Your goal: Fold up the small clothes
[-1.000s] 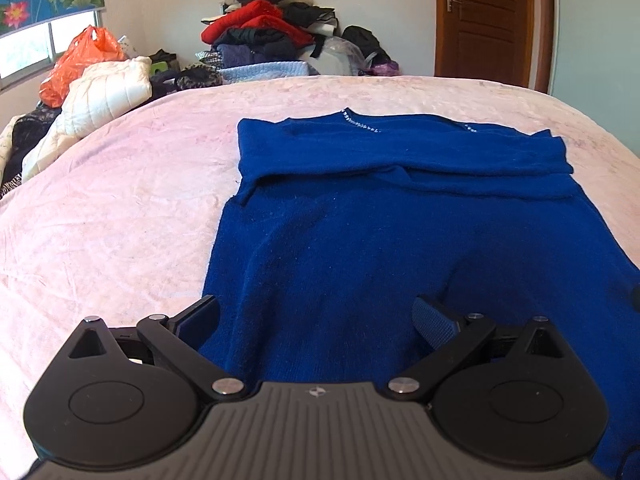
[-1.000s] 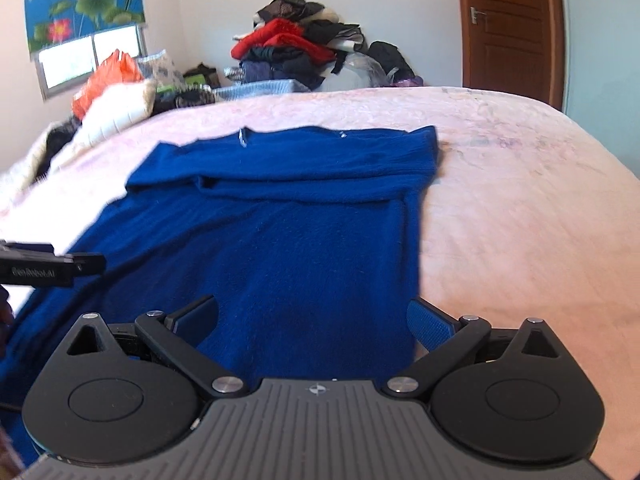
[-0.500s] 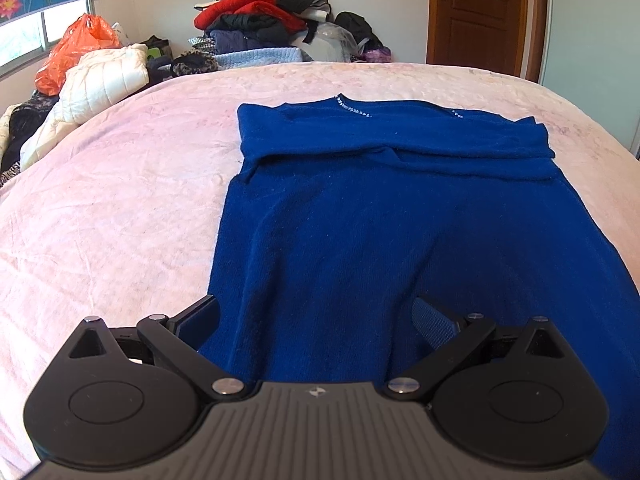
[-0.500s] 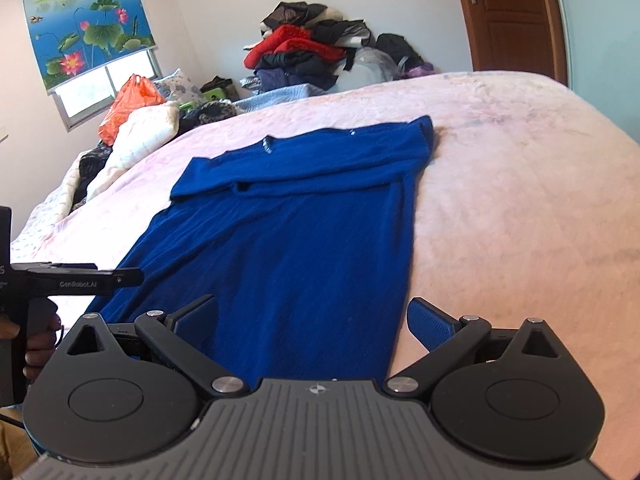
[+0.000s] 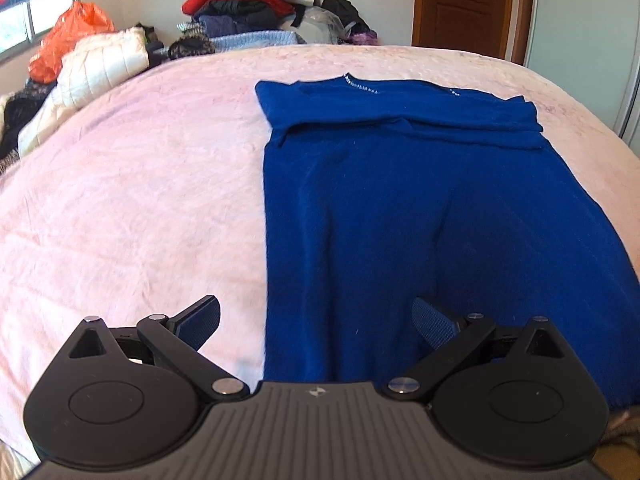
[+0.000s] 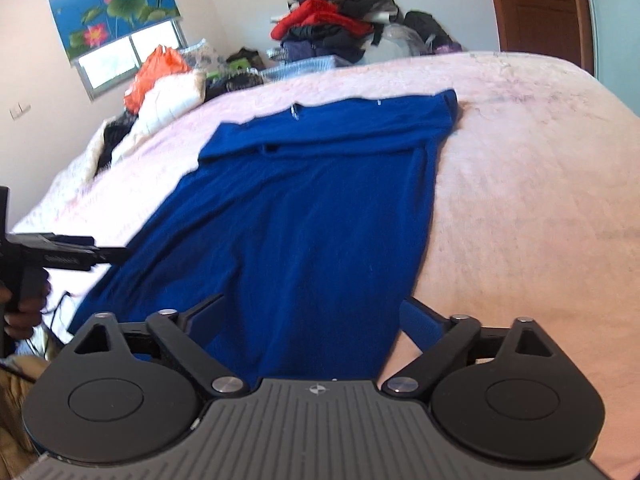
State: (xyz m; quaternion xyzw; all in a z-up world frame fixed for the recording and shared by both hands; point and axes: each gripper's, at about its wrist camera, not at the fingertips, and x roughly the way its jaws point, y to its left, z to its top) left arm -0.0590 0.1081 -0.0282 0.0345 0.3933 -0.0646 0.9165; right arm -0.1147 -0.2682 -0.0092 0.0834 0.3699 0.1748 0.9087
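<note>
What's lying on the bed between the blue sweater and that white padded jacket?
Nothing: in the left view, only bare pink bedspread lies between sweater and jacket.

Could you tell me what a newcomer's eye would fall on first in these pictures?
A deep blue garment lies spread on the pink bedspread, its far end folded over. Behind the bed rises a heap of clothes topped with red, with an orange bag by the window.

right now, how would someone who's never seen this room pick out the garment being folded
Start at the big bed with the pink bedspread that fills the room. Lying flat on it, apart from the heap of clothes against the far wall, is a deep blue knitted sweater with its sleeves folded across the chest. It is the only garment spread out, and the only solid royal blue one.
</note>
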